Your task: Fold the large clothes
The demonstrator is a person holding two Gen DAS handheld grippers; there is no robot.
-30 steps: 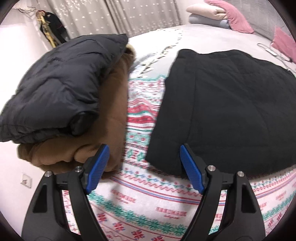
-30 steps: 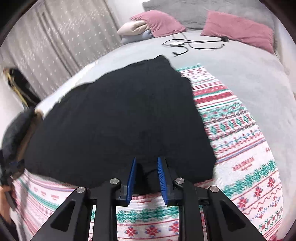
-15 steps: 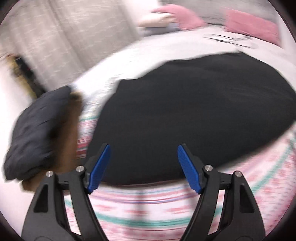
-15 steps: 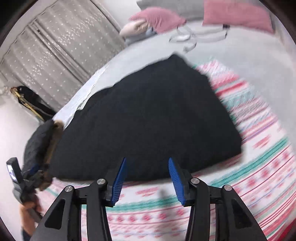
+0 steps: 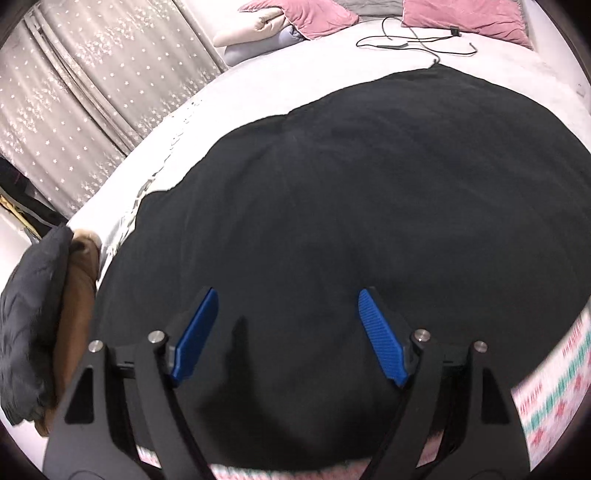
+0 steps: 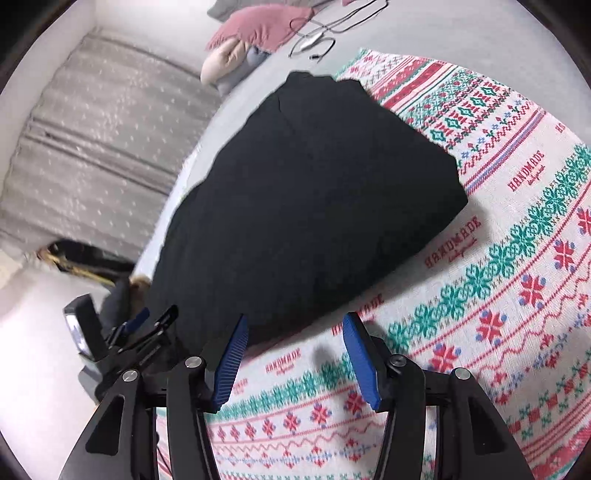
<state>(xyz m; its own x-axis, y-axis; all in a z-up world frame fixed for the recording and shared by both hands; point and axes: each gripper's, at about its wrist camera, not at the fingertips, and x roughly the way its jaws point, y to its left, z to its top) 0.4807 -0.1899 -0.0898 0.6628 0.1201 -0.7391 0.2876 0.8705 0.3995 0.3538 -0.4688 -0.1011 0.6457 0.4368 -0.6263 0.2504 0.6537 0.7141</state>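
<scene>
A folded black garment [image 5: 369, 203] lies flat on a patterned blanket [image 6: 480, 295] on the bed. My left gripper [image 5: 288, 293] hovers over its near part, jaws wide and still opening a little, with nothing gripped between the blue pads [image 5: 195, 332]. The right wrist view shows the same black garment [image 6: 306, 192]. My right gripper [image 6: 295, 317] sits at its near edge, over the blanket. Its jaws are opening and nothing is between them. The left gripper [image 6: 147, 325] also shows at the garment's near-left corner.
A stack with a dark puffer jacket [image 5: 33, 314] on a brown garment [image 5: 77, 295] sits at the bed's left edge. Pink pillows [image 5: 317, 14] and a cable [image 5: 417, 44] lie at the far end of the grey bedspread [image 5: 258, 88]. A curtain [image 5: 92, 92] hangs at left.
My right gripper let go of the black garment's near edge, opened and rolled. My left gripper swung right, from in front of the stack to over the black garment.
</scene>
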